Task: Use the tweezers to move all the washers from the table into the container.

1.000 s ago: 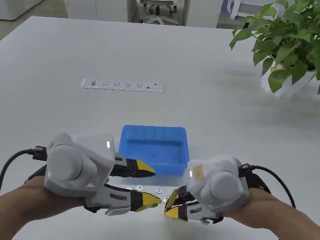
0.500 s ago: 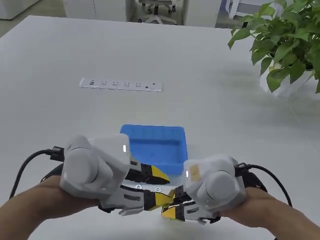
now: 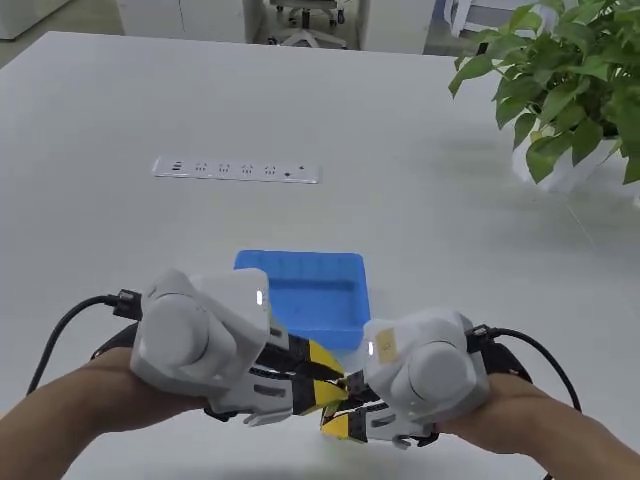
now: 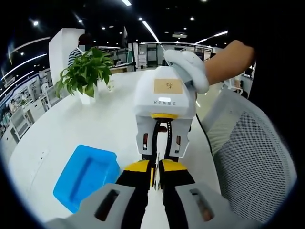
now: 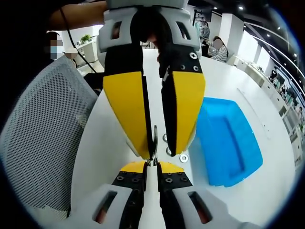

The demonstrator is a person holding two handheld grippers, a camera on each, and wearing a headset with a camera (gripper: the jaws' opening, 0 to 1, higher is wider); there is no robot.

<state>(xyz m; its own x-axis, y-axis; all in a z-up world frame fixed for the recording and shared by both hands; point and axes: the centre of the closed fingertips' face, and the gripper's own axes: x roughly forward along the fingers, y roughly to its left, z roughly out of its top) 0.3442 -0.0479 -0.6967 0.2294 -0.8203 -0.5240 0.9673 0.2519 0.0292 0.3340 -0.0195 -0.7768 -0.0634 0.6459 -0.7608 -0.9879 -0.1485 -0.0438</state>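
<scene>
While the left gripper (image 3: 325, 375) is pinching the thin tweezers (image 5: 155, 136), the right gripper (image 5: 151, 165) is pinching them from the opposite side; I think one should be letting go only slowly. The washers (image 5: 183, 158) are lying on the counter (image 5: 102, 157) just beside the blue container (image 5: 228, 138).

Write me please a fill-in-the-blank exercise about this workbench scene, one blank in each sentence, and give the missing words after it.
1. The container is ____ in colour.
2. The washers lie on the ____, beside the container.
3. In the head view, the potted plant stands at the far ____.
4. The left hand-held gripper and the right hand-held gripper both hold the tweezers between ____ pads.

Missing words: blue; table; right; yellow.
</scene>
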